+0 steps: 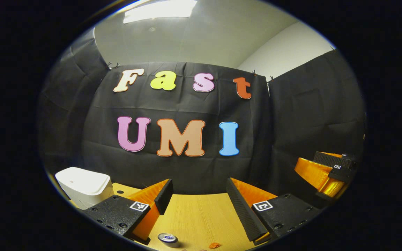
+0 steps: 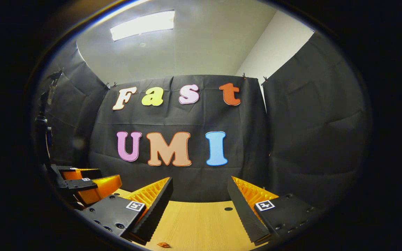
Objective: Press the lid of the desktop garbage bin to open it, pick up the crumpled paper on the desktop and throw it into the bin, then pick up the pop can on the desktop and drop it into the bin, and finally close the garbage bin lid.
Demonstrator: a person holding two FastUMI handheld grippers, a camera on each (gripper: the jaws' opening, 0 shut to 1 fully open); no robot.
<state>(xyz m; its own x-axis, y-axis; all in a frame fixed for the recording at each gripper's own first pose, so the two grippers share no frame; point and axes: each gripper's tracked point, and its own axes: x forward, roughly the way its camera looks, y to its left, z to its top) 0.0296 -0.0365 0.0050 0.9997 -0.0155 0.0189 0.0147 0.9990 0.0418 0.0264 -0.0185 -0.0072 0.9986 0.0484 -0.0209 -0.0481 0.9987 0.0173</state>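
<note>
In the left gripper view the white desktop bin point(image 1: 84, 186) stands at the far left of the wooden table point(image 1: 194, 216), its lid down. The top of a pop can point(image 1: 168, 238) shows at the lower edge, just below my left gripper point(image 1: 201, 202), which hangs open and holds nothing. A small orange crumpled scrap point(image 1: 215, 245) lies right of the can. The right gripper point(image 1: 330, 170) hovers off to the right. In the right gripper view my right gripper point(image 2: 199, 205) is open over bare wood and holds nothing. An orange scrap point(image 2: 163, 244) lies below it, and the left gripper point(image 2: 82, 184) shows at the left.
Black cloth walls close the booth behind the table and on both sides. A small dark hole point(image 2: 228, 208) marks the tabletop point(image 2: 201, 223) near the back wall. A dark stand point(image 2: 44, 132) rises at the left.
</note>
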